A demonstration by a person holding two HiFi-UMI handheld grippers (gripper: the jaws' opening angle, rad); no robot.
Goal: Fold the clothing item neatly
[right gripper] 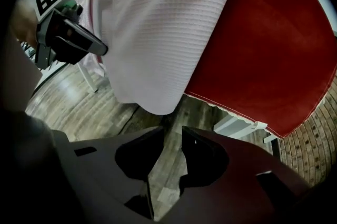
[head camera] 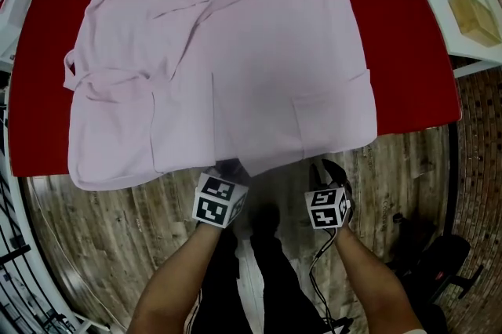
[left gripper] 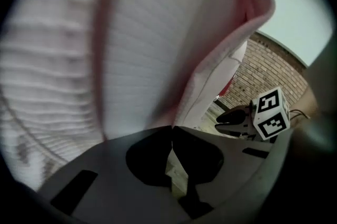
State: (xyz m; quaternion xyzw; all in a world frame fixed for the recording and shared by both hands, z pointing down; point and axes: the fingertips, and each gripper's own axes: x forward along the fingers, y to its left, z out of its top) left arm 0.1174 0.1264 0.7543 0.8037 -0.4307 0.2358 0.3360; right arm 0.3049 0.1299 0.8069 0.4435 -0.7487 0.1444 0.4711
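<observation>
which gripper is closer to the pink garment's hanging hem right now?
Left. The left gripper is shut on the garment at its hem; the right gripper hangs open just below the hem, not touching it.

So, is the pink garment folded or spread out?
Spread out, not folded: the pink garment lies open across the red table cover, both pockets showing, its hem hanging over the near edge.
</observation>
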